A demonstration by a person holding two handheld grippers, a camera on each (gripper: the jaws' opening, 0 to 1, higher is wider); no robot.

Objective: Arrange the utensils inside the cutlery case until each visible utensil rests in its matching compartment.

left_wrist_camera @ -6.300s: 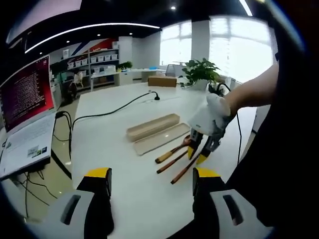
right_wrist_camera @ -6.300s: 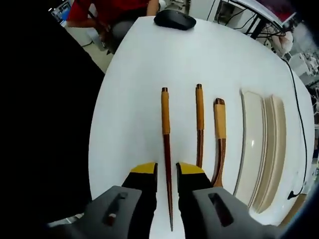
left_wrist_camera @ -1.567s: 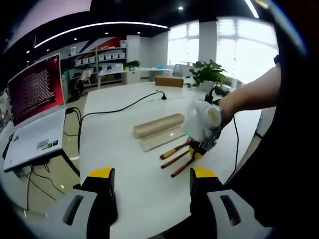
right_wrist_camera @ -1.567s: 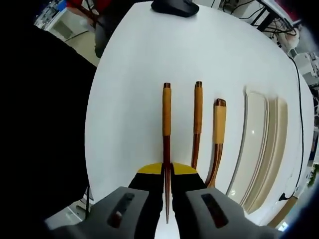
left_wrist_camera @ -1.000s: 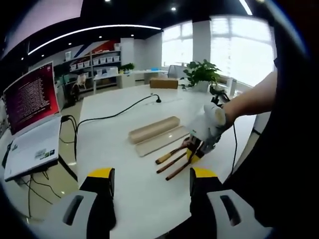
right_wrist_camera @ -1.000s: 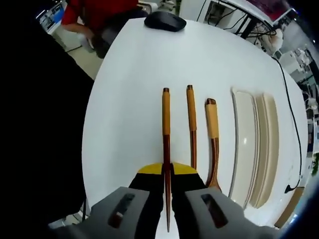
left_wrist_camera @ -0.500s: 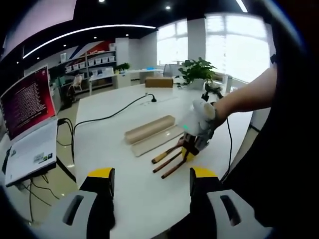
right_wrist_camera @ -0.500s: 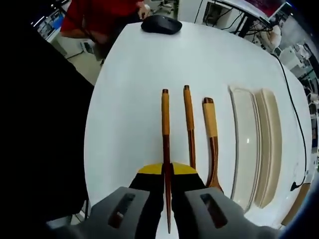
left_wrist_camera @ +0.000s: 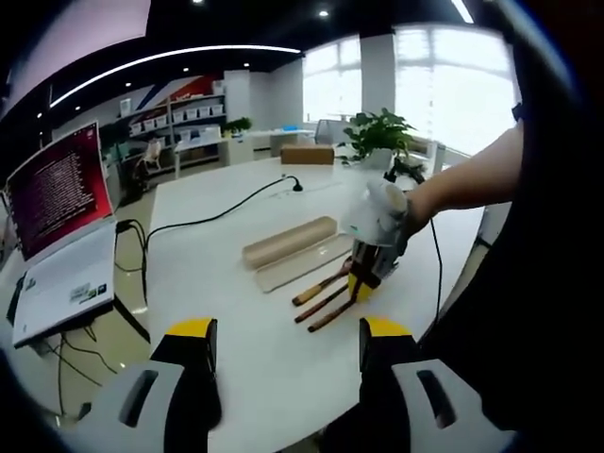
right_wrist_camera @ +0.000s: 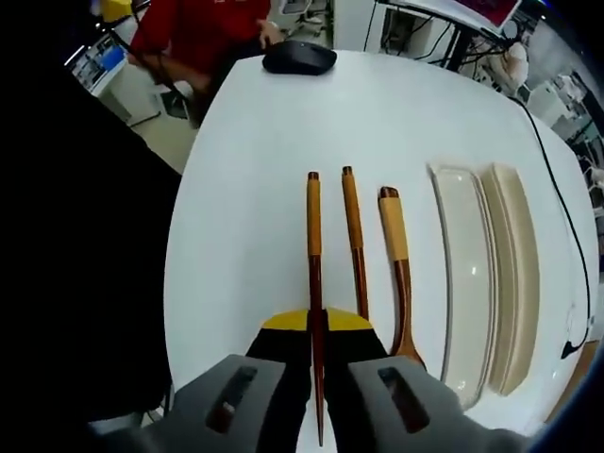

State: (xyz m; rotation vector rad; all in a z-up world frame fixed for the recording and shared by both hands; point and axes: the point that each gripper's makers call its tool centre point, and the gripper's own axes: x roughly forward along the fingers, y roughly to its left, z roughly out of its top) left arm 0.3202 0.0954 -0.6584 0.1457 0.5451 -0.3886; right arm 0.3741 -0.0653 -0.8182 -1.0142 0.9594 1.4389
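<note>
My right gripper (right_wrist_camera: 317, 326) is shut on a brown chopstick (right_wrist_camera: 312, 226) with a tan-wrapped handle that points away from me. A second chopstick (right_wrist_camera: 352, 236) and a wooden spoon (right_wrist_camera: 394, 250) lie on the white table just to its right. Beyond them lie the two beige halves of the cutlery case, a tray (right_wrist_camera: 461, 274) and a narrower piece (right_wrist_camera: 511, 283). In the left gripper view my left gripper (left_wrist_camera: 283, 335) hangs open above the table's near edge, holding nothing. Ahead of it the right gripper (left_wrist_camera: 363, 281) stands over the utensils (left_wrist_camera: 319, 300), with the case (left_wrist_camera: 288, 242) behind.
A black mouse (right_wrist_camera: 298, 57) sits at the far end of the table, near a person in red (right_wrist_camera: 203, 28). A laptop (left_wrist_camera: 57, 236) stands off the table's left. A black cable (left_wrist_camera: 217, 212), a cardboard box (left_wrist_camera: 307, 154) and a potted plant (left_wrist_camera: 382, 137) are further back.
The right gripper, open around the chopstick at first, has shut on it and keeps hold. Both views have shifted slightly with the hands. The left gripper stays open.
</note>
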